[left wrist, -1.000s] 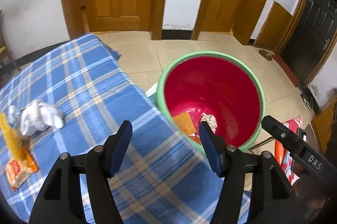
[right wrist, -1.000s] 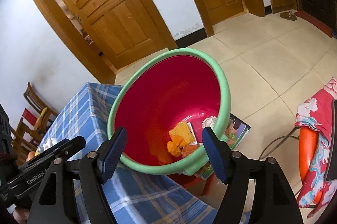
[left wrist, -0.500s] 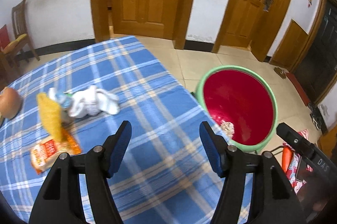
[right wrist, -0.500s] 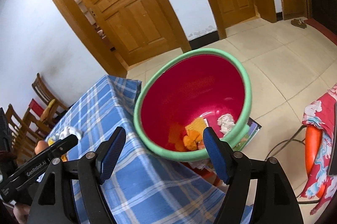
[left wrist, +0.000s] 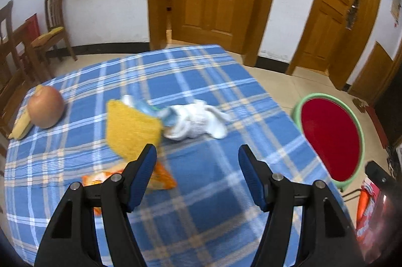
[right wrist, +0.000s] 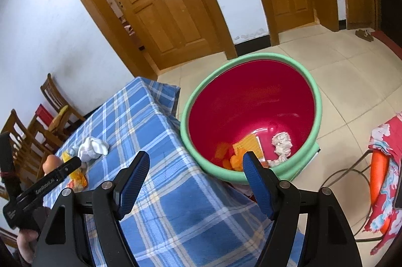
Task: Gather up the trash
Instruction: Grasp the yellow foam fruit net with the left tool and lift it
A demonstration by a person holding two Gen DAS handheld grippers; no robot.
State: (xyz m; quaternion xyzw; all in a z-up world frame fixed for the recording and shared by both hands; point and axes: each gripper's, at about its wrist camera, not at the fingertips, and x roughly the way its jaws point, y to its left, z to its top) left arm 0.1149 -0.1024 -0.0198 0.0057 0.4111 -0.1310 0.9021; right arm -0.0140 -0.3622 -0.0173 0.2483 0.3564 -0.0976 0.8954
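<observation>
On the blue plaid tablecloth (left wrist: 201, 204) lie a yellow sponge-like pad (left wrist: 132, 127), an orange snack wrapper (left wrist: 158, 178), a crumpled white cloth (left wrist: 198, 122) and a small blue-and-white packet (left wrist: 150, 109). My left gripper (left wrist: 197, 154) hangs open above the cloth just in front of them, holding nothing. The red bin with a green rim (right wrist: 251, 116) stands on the floor beside the table, with orange scraps and a crumpled white paper (right wrist: 281, 141) inside. Above the table edge by the bin, my right gripper (right wrist: 196, 161) is open and holds nothing.
An onion-like brown bulb (left wrist: 45, 106) and a yellowish piece (left wrist: 21, 127) rest at the table's far left. Wooden chairs (left wrist: 50, 33) stand by the wall. A red floral cloth over an orange object (right wrist: 384, 166) sits right of the bin. Wooden doors line the back wall.
My left gripper has swung left, away from the bin and over the table, bringing the trash pile into the middle of its view. The right gripper's view shifted slightly, showing more of the table.
</observation>
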